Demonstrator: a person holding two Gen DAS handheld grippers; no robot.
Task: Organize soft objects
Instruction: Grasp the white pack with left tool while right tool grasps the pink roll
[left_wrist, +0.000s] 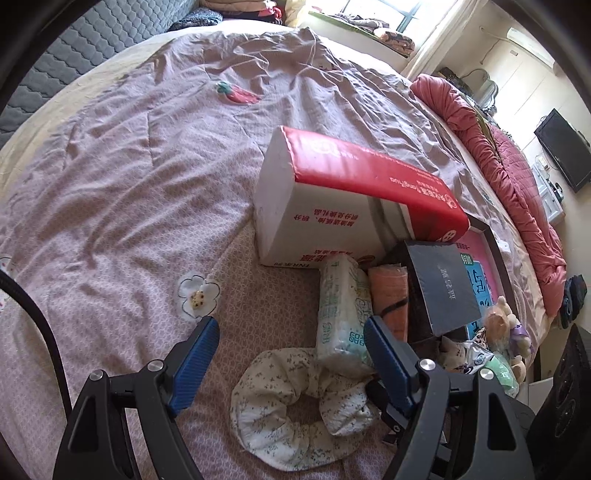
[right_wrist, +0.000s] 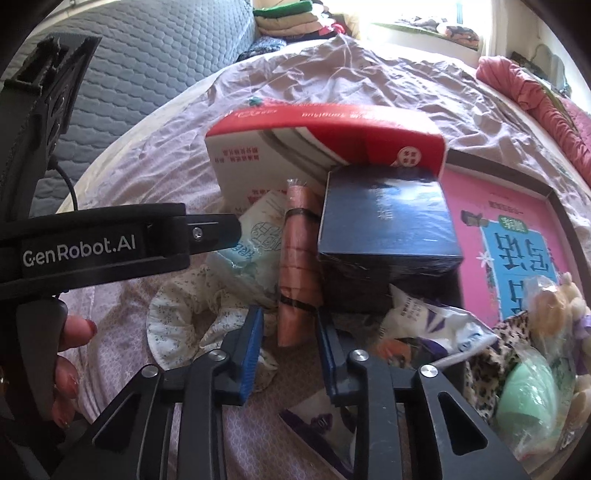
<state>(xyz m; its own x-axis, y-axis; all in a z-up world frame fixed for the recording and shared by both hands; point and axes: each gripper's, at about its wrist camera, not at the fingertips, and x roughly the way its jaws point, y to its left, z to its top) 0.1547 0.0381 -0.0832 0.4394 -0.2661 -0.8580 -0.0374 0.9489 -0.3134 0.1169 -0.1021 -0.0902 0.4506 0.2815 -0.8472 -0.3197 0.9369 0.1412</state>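
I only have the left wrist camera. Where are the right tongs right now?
Observer: The right tongs straddle the near end of the orange roll. I cannot tell whether the pads press it.
Operator: Is anything lying under them?
Observer: Yes, a purple printed packet lies on the bedspread just below them.
Operator: How do my left tongs look from that side?
Observer: The left tongs come in from the left, and a person's fingers show beside their handle.

Right claw (right_wrist: 290, 354) — astride pink roll (right_wrist: 297, 266)
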